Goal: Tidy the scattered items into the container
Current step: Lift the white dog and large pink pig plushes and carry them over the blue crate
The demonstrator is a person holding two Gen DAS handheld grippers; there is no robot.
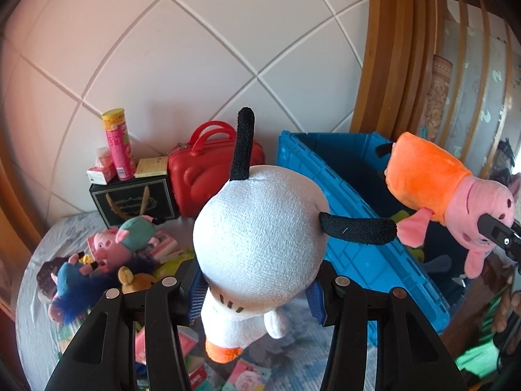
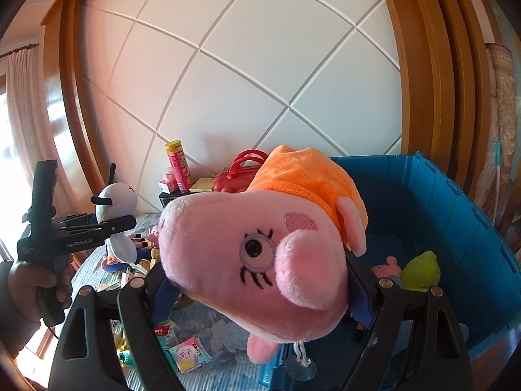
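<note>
I had the left gripper (image 1: 257, 296) clamped on a white plush dog (image 1: 260, 238), its blue pads pressed into the body just below the round head, black ears sticking up and out to the right. The toy hung above the patterned bedspread (image 1: 39, 254), with the near wall of the blue crate (image 1: 355, 215) just to its right. From the right wrist view, that same dog (image 2: 115, 202) sat well left of the crate (image 2: 456, 215), with open air between them.

My right gripper (image 2: 260, 286) held a pink pig plush in an orange dress (image 2: 260, 244), fingers closed on its head. In the left view the pig (image 1: 456, 189) hung over the crate's open top, inside the line of its rim. Down in the crate I could see a yellow-green plush (image 2: 421, 270) and a small pink pig toy (image 2: 387, 267) against the right side, leaving bare floor toward the far wall.

Still scattered on the bed at the left were a pile of small plush toys (image 1: 107, 254) and flat packets (image 2: 187, 353) near my fingers. At the far edge, against the tiled wall, stood a red case (image 1: 208, 179), a black box (image 1: 133, 202) and a pink snack can (image 1: 119, 145).
</note>
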